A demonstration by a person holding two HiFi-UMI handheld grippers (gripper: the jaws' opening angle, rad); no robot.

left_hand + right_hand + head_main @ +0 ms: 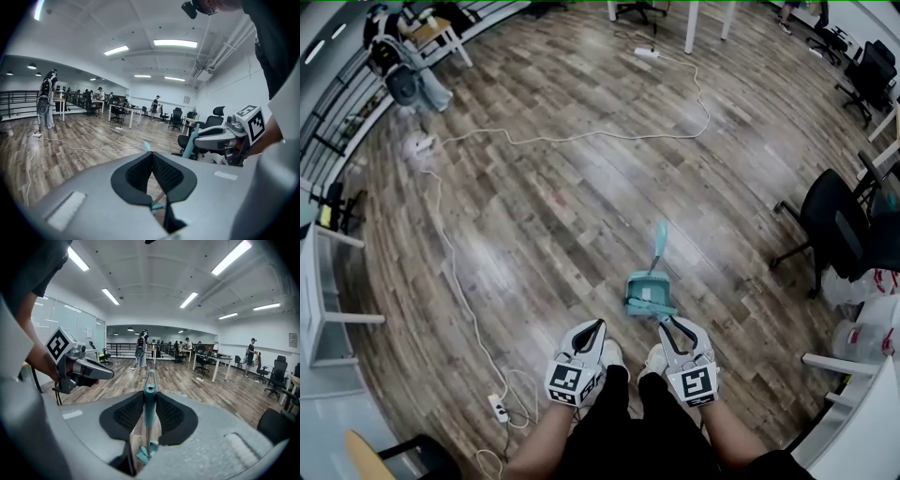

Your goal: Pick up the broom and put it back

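Note:
The teal broom's handle point(149, 399) stands upright between the pads of my right gripper point(149, 411), which is shut on it. Its teal head point(146, 454) shows below the jaws. In the head view the teal dustpan base point(649, 298) sits on the wood floor just ahead of the right gripper point(671, 325), and a teal handle point(660, 241) rises from it. My left gripper point(592, 327) hangs beside it on the left. Its pads point(140, 173) meet at the tips with nothing between them. The right gripper point(199, 139) and the teal handle point(189, 146) also show in the left gripper view.
White cables point(581, 136) run across the floor to a power strip point(498, 406) near my left foot. A black office chair point(830, 225) and plastic bags point(862, 323) stand at the right, white shelving point(323, 300) at the left. Desks and people are far off.

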